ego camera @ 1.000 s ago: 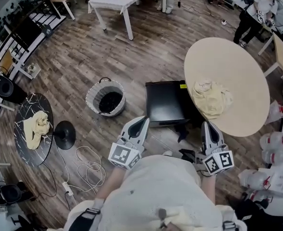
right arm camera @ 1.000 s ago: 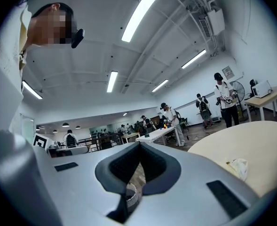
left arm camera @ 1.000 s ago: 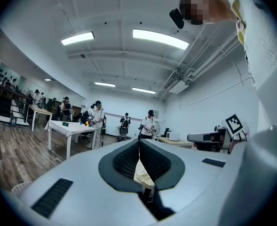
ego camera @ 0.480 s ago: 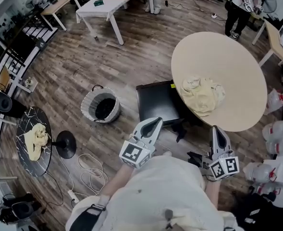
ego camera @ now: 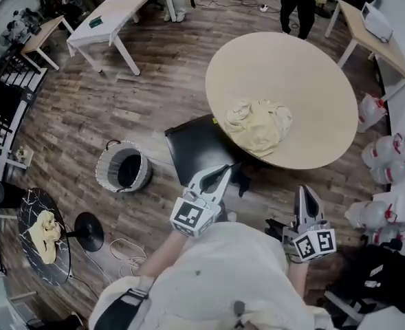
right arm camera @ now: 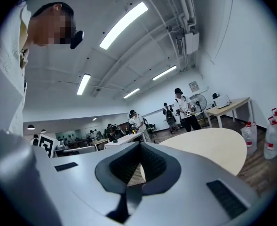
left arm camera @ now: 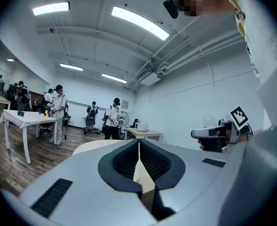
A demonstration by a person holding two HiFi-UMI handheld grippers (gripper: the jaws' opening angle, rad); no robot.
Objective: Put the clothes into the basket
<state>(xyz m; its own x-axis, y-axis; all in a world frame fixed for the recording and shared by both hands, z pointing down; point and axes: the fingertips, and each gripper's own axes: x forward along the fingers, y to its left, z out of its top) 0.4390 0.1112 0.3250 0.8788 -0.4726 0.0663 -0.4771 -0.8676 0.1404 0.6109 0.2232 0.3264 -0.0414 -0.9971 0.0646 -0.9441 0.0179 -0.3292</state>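
As the person turns and walks toward the big table, both tools ride level in front of the body with nothing in them. The left gripper [ego camera: 219, 172] has its jaws pressed together on empty air, and the right gripper [ego camera: 304, 191] is likewise closed and carries nothing.

Compared with a second ago, the whole floor has slid leftward in the head view. Low at the left edge, the small dark side table [ego camera: 20, 215] with a second yellow garment [ego camera: 42, 231] now sits back beside the person's left arm, well apart from either tool. Just past the left gripper lies a black square seat [ego camera: 192, 150], a chair by the look of it, tucked partly under the round table [ego camera: 305, 81]. Left of it the woven basket [ego camera: 123, 170] stands upright and looks empty, so I judge that no clothing has gone in yet.

Farther on, the crumpled yellow clothes [ego camera: 257, 124] rest near the close edge of the round table. They are now almost straight ahead between the two grippers rather than off to the right. That shift suggests the approach for a first pickup is under way. The jaws would need to open before either can take the cloth.
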